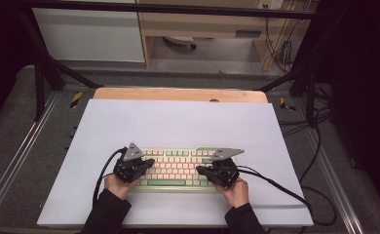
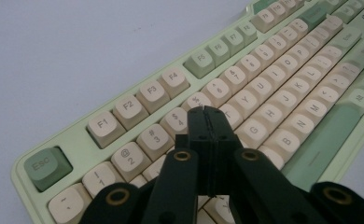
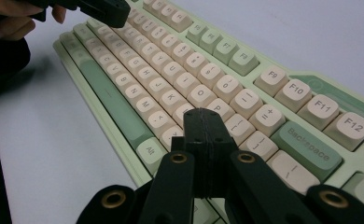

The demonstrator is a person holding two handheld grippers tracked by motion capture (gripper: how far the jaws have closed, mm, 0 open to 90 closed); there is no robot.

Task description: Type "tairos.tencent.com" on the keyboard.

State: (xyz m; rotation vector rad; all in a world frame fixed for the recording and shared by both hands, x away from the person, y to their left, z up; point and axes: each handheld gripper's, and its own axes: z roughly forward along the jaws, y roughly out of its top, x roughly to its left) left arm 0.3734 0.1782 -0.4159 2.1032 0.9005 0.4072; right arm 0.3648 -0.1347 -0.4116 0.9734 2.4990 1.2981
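Where grey floor rings it, white table [image 1: 178, 122], keyboard [image 1: 176, 168]; both tongs closed, empty.

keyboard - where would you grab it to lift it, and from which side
Probably by its two short ends, one gripper per end, coming in from left and right. The keyboard lies flat and long on the white sheet, too deep to span front to back. Both left gripper and right gripper are shut, so open first.

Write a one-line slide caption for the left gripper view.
Left gripper, jaws shut, poised over the number row of a pale green keyboard on a white mat.
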